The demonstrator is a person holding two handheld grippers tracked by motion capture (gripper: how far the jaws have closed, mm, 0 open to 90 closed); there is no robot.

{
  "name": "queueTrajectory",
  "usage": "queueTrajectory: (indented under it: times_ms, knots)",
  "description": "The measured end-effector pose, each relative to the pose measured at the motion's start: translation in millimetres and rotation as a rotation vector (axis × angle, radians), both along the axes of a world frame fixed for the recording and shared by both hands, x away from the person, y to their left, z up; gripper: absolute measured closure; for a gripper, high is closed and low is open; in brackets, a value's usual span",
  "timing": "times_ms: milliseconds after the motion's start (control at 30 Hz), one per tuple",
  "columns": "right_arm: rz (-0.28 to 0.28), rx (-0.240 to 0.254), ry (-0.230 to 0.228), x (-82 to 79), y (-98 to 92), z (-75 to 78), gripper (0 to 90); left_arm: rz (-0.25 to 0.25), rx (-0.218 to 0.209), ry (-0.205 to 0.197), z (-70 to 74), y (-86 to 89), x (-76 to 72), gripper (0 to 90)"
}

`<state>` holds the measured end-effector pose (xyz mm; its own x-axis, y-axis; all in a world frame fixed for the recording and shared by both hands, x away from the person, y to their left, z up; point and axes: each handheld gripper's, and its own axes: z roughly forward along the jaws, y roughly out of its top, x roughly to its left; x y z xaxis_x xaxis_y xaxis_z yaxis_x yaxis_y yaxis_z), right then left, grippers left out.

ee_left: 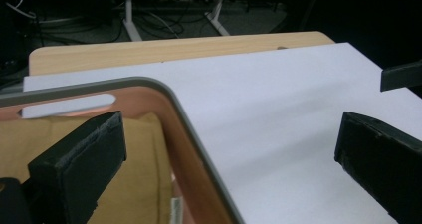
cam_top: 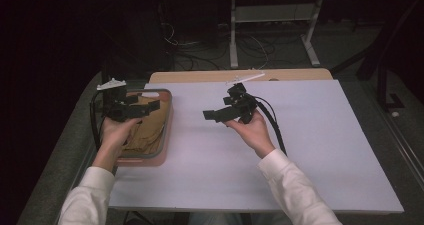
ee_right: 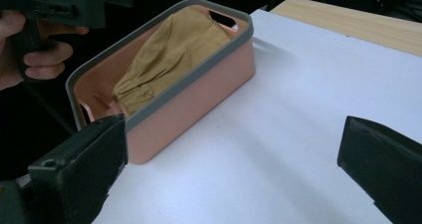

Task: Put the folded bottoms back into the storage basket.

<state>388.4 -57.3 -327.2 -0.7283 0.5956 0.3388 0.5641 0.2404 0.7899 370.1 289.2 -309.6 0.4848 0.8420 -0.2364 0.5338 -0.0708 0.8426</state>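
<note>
While both pairs of jaws stand wide apart with nothing between them, the tan cloth (ee_right: 166, 59) lies bunched inside the pink basket (cam_top: 169, 116), which sits at the left edge of the table (cam_top: 310, 150), toward its far corner. The left gripper (cam_top: 134, 106) hovers over the basket's far end, one jaw above the cloth and the other out past the grey rim (ee_left: 196, 134) over the white tabletop. The right gripper (cam_top: 216, 115) is held well apart, near the middle of the table, pointing back toward the basket. The work in hand looks like settling or taking up the cloth in the basket. To do that well, the left gripper would likely need to shift so that both jaws sit inside the rim before descending, otherwise one pad may land on the basket wall and tip it. Going for a raised fold near the gathered end, which the right gripper view shows, should give a firmer bite than the flat stretch. The right gripper could steady the basket's side if it slides.
</note>
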Motion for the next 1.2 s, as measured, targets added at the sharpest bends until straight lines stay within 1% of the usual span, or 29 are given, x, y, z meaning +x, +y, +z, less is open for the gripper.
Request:
queueTrajectory:
  times_ms: [133, 267, 333, 600, 700, 767, 1000, 1200]
  knots:
    - [-0.002, 0.004, -0.013, -5.3, -12.1, -2.6, 0.0, -0.011, 0.015, -0.022, -0.9, -6.6, -5.7, 0.0]
    - [-0.002, 0.004, -0.026, -11.1, -23.2, -4.3, 0.0, -0.021, 0.015, -0.042, -2.8, -12.7, -12.6, 0.0]
    - [-0.003, 0.008, -0.032, -13.7, -28.1, -5.5, 0.0, -0.032, 0.025, -0.051, -4.3, -16.0, -16.2, 0.0]
    - [-0.016, 0.018, -0.048, -24.8, -47.5, -11.7, 0.0, -0.061, 0.012, -0.072, -7.9, -24.8, -26.9, 0.0]
    - [-0.024, 0.020, -0.052, -29.2, -55.2, -13.6, 0.0, -0.069, 0.001, -0.080, -9.2, -28.5, -30.3, 0.0]
    - [-0.028, 0.022, -0.053, -31.8, -59.3, -14.6, 0.0, -0.075, 0.004, -0.085, -10.0, -31.2, -32.5, 0.0]
    - [-0.041, 0.028, -0.065, -41.8, -75.7, -20.2, 0.0, -0.098, 0.038, -0.109, -14.3, -41.6, -41.6, 0.0]
    - [-0.047, 0.034, -0.070, -48.2, -88.1, -26.1, 0.0, -0.125, 0.031, -0.113, -20.8, -48.3, -48.7, 0.0]
